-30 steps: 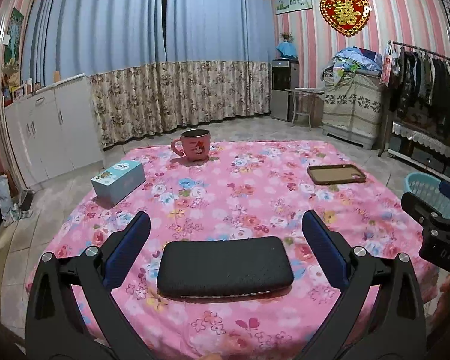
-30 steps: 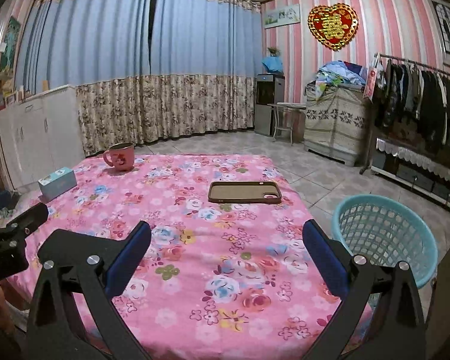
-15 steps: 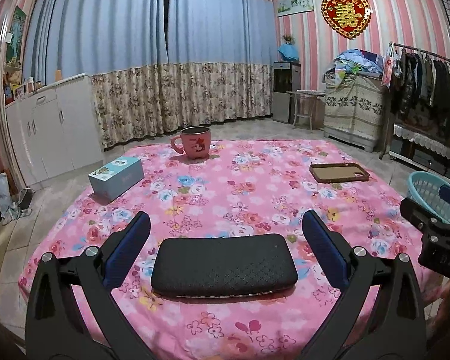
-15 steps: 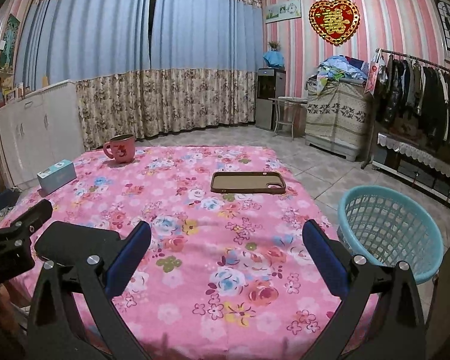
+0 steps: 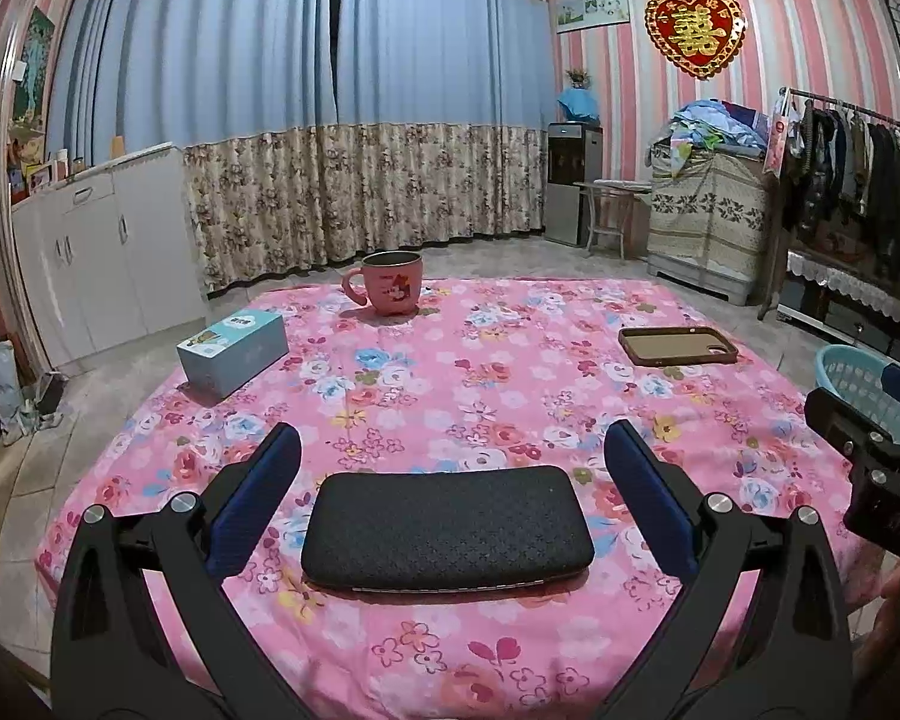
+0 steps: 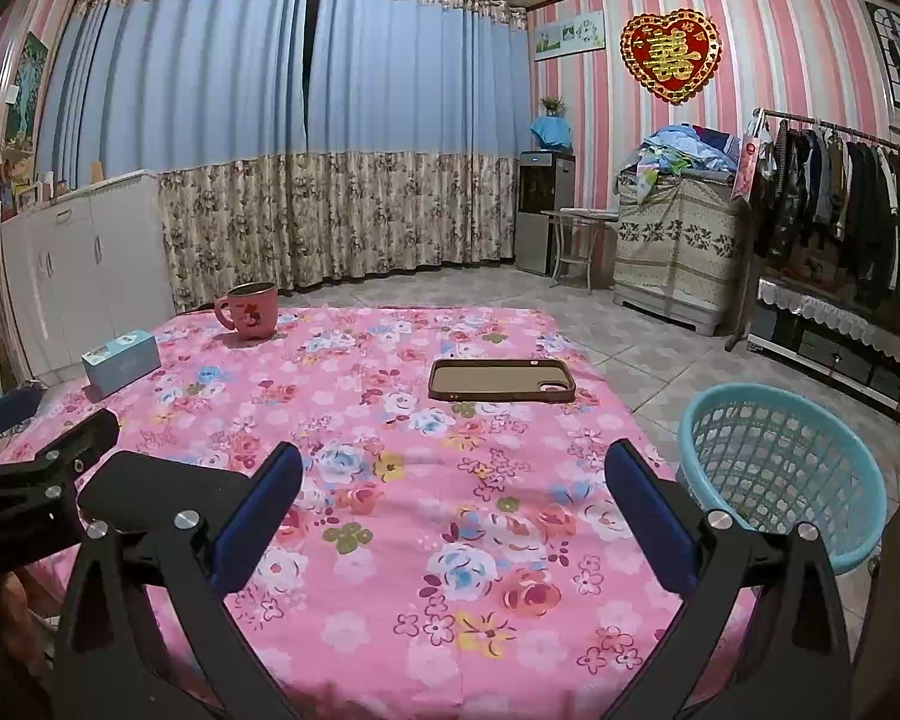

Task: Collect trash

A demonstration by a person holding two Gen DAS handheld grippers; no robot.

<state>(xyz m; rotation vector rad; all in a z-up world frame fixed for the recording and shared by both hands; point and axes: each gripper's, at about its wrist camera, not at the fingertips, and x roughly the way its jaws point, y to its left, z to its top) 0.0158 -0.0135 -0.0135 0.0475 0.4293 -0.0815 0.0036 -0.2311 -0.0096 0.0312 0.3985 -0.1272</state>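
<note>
Not much has changed in the last second: the view has just been pulled back a bit from the black case (image 5: pixel 447 528). It lies on the counter (image 5: pixel 510 360), framed by the left hand-held gripper (image 5: pixel 450 480), spread apart. The right hand-held gripper (image 6: pixel 453 492) is spread too, nothing held. No obvious trash can be spotted; the blue basket (image 6: pixel 780 468) sits right of the case, beside the counter.
</note>
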